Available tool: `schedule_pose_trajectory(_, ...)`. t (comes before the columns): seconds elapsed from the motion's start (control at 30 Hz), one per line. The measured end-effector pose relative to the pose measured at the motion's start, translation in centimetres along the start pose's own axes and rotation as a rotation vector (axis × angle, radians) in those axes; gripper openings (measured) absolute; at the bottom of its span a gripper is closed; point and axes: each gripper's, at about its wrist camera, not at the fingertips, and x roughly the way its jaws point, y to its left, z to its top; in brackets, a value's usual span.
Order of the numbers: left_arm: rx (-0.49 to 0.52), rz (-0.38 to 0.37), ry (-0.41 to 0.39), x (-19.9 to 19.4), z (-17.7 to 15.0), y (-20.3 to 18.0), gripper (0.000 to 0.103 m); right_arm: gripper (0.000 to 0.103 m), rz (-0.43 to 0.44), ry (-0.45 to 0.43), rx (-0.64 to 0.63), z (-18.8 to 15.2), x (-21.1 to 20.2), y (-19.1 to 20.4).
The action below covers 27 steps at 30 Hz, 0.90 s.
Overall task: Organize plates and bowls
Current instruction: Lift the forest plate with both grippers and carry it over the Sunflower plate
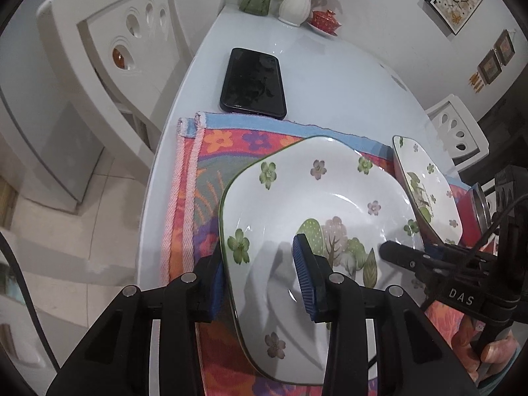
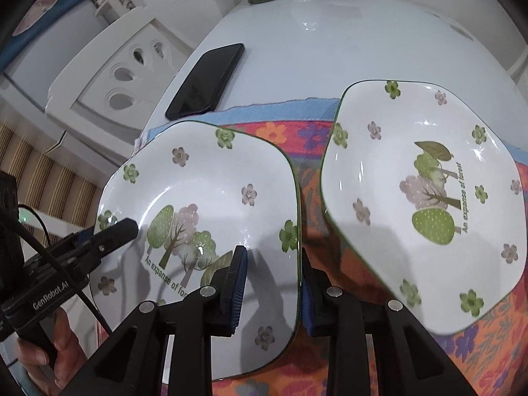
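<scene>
Plate (image 1: 316, 204) pinched at opposite rims by both jaws; second plate's (image 2: 429, 198) "forest" lettering only in right view.

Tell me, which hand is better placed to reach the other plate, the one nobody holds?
Right. The right tool grips the held plate on the rim beside the free plate; the left tool clamps the opposite rim, farther away.
</scene>
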Motion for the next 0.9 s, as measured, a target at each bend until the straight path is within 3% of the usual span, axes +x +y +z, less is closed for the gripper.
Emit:
schedule_pose_trajectory(0.33,0.002,0.017,-0.010,-3.3,-2.8,-1.1,0.034,0.028,0.027,0.020,-0.003,-4.1,-2.4,1.3)
schedule_pose_trajectory(0.9,0.033,0.007,-0.063,-10.7,-9.8,-6.1,0.034,0.028,0.018,-0.060,0.005,-11.1,-11.2,1.2)
